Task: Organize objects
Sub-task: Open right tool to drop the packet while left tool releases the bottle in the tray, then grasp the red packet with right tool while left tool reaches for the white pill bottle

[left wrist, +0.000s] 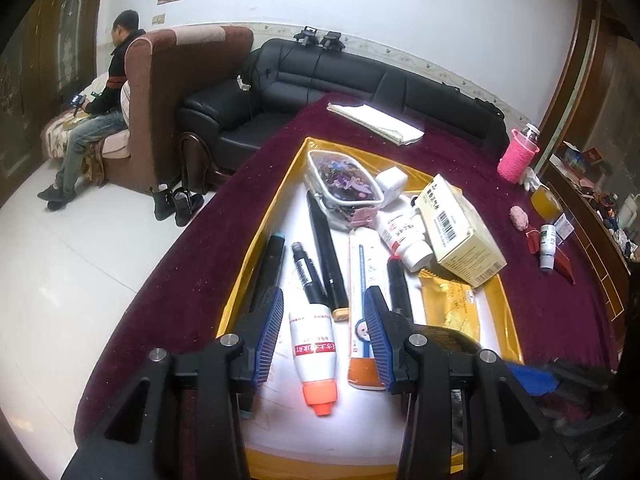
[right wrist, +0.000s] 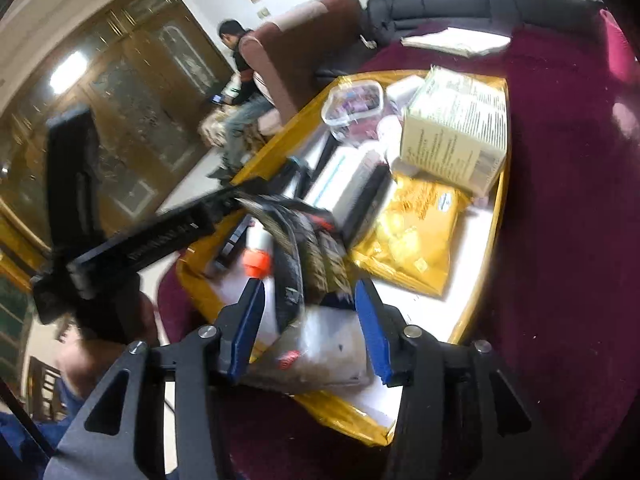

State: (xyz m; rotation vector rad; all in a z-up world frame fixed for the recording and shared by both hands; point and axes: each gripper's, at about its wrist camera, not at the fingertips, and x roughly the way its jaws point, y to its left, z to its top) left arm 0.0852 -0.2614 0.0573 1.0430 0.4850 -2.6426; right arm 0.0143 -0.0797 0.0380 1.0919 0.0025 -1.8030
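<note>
1. Two things worry me. The left gripper (left wrist: 324,296) hangs over the yellow tray (left wrist: 256,240) with its jaws spread, and the white bottle (left wrist: 314,344) lies below the gap, packed in between a short black marker (left wrist: 306,272) and a flat tube (left wrist: 362,280). If I close here, I judge a pad could catch a neighbour, or the round bottle could roll and squirt out sideways.
2. The right gripper (right wrist: 309,286) is at the near corner of the tray. A clear plastic packet (right wrist: 320,344) with dark contents fills the space between its jaws, but that view is smeared, so I cannot tell whether they are pinching it or only straddling it. If the grip is loose, the slack film may slip and drop onto the gold packet (right wrist: 408,240) or off onto the maroon bench (left wrist: 540,300).
3. The medicine box (left wrist: 460,228) rests tilted on other items and could topple if nudged.
4. The bottle lies on its side on the tray's white floor, with its orange cap (left wrist: 320,394) pointing back towards my left camera and its base away. Its long axis runs nearly along the fingers, so the jaws would close across its width
</note>
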